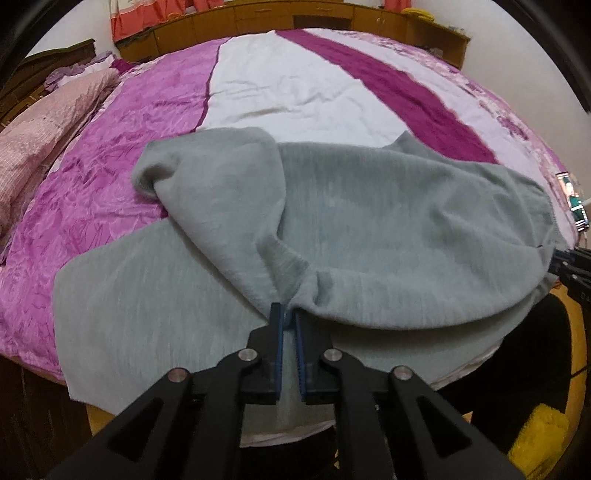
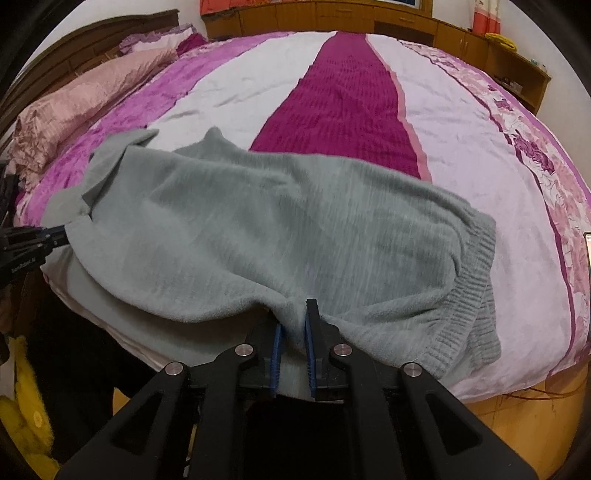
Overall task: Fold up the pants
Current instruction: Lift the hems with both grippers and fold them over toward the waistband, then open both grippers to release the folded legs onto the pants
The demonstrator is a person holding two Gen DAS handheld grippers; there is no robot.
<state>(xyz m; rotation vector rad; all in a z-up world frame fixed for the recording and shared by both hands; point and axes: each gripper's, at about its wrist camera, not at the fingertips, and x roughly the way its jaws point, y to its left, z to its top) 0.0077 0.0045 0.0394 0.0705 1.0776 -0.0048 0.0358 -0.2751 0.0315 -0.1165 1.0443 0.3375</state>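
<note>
Pillow [image 1: 40, 122]: lay at 9 o'clock of the bed, pink and crinkled, against a dark wooden headboard [image 1: 55, 59].
Bedspread [image 1: 110, 177]: covered the whole bed in lengthwise bands of violet, white and deep magenta, with a flowered border toward 3 o'clock.
Pants [image 1: 369, 229]: grey and fleecy, lay across the near edge of the bedspread at about 6 o'clock; upper layer doubled over a flatter lower layer, which spread out toward 8 o'clock.
Loose fold [image 1: 207, 162]: stood bunched at about 10 o'clock of the pants, rumpled and not flat.
Left claw [image 1: 290, 314]: pinched a gathered ridge of the pants' upper layer between its blue pads, fingers nearly together, tips pointing steeply down at the bed.
Right claw [image 2: 295, 314]: likewise clamped on a tuck of the pants' near edge, cloth squeezed between blue pads, fingers almost closed.
Waistband [image 2: 476, 288]: ribbed, sat at 3 o'clock of the pants in the right wrist view, just beside the right claw, curling over the bed's edge.
Cabinets [image 2: 406, 26]: brown wood, ran along the wall at 12 o'clock, beyond the bed.
Yellow fluffy thing [image 1: 539, 439]: sat on the floor at 5 o'clock in the left wrist view; kind could not be told.
</note>
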